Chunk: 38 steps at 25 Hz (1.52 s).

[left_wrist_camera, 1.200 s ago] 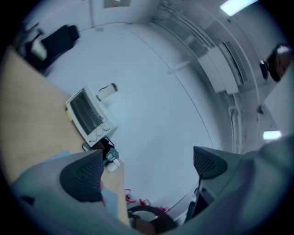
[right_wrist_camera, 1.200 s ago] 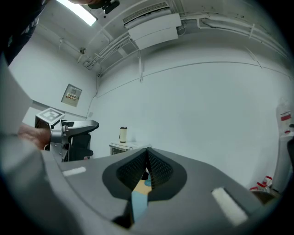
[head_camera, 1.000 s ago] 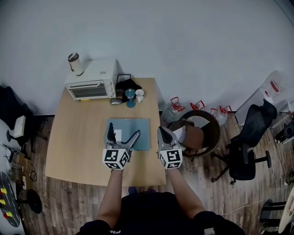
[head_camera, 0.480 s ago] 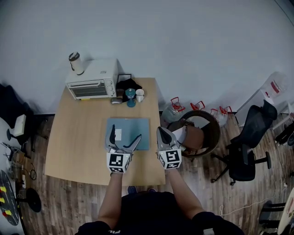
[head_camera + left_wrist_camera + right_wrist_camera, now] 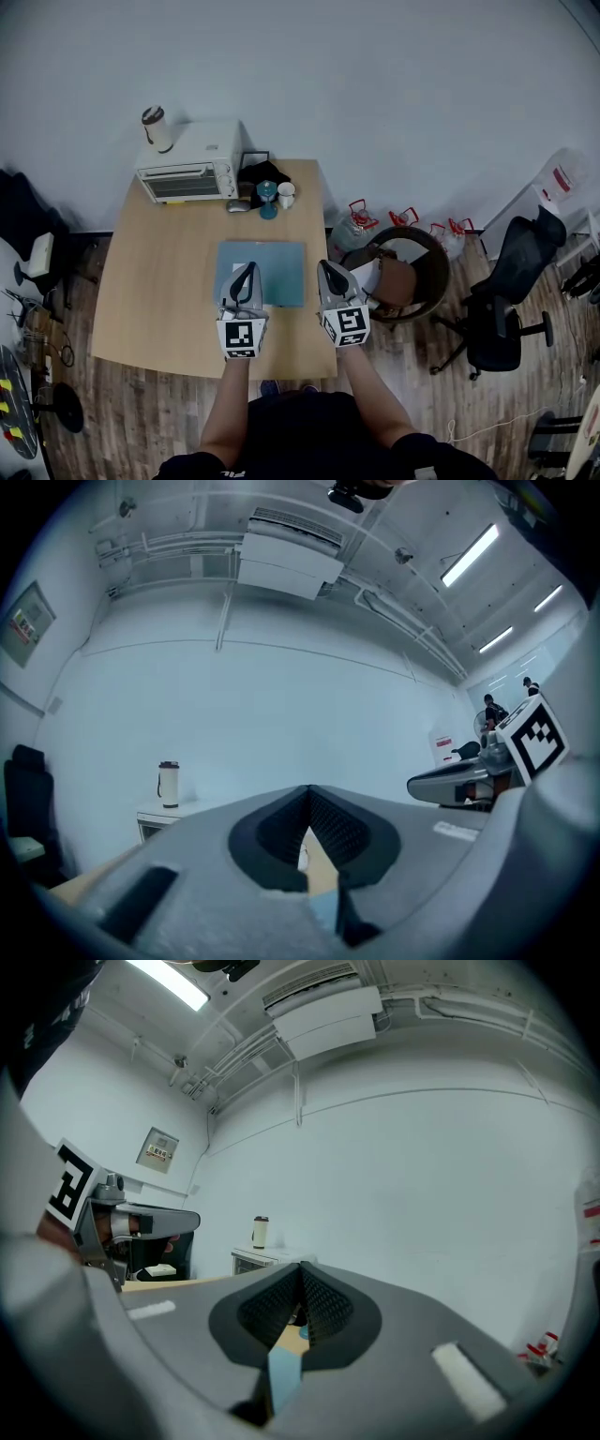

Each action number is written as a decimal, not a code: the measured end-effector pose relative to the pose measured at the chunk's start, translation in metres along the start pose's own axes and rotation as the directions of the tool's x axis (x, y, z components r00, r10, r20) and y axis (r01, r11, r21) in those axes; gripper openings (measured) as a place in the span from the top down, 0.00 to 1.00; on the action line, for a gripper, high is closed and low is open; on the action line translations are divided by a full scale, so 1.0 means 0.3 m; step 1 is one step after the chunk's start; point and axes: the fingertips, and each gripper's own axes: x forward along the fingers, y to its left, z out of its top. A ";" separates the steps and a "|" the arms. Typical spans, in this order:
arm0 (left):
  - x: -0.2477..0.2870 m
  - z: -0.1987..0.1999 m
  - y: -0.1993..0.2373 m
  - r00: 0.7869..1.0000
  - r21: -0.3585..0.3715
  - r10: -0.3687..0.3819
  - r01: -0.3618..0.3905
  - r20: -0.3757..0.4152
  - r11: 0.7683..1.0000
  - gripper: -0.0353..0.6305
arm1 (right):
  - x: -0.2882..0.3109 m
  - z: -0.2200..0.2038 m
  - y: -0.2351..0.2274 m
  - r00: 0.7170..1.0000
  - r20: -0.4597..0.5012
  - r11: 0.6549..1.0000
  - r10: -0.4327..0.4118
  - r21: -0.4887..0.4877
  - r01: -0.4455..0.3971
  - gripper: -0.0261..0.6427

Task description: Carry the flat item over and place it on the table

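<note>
Left gripper (image 5: 246, 272) jaws had just closed from wide open with nothing between them, the tips over the near-left part of the mat (image 5: 281, 261). Right gripper (image 5: 328, 269) had not shifted from the mat's right edge, jaws likewise together and empty. Mat lay flat mid-counter (image 5: 159, 281), released; placement judged done, only withdrawal left.

You work under bright, even overhead light. The ceiling strip lamps (image 5: 473, 555) glare white in both gripper views. Shadows on the table (image 5: 159, 281) stay soft and short. Every view bows strongly toward its edges, with dark corners, and the nearest foreground is blurred.
</note>
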 end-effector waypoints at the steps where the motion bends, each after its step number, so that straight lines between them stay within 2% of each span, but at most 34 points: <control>1: -0.001 0.004 -0.001 1.000 0.005 0.001 -0.001 0.002 1.000 0.94 | 0.000 0.000 0.001 1.000 0.001 1.000 0.001 0.001 -0.001 0.96; 9: -0.010 0.020 -0.006 1.000 0.035 -0.001 0.001 0.014 0.999 0.94 | -0.006 0.009 0.010 1.000 0.001 1.000 0.004 -0.002 -0.004 0.96; 17: -0.009 0.007 -0.016 1.000 0.027 -0.018 0.018 0.008 0.999 0.94 | -0.012 0.021 0.008 1.000 0.008 1.000 0.007 -0.024 -0.007 0.96; 31: -0.017 -0.062 0.009 0.999 -0.041 -0.034 0.032 -0.039 0.999 0.94 | -0.007 0.019 0.023 1.000 -0.004 1.000 0.015 -0.011 -0.015 0.96; 38: -0.015 -0.063 0.005 0.998 -0.049 -0.043 0.041 -0.042 0.998 0.94 | -0.012 0.019 0.015 1.000 -0.013 1.000 0.004 0.006 -0.003 0.96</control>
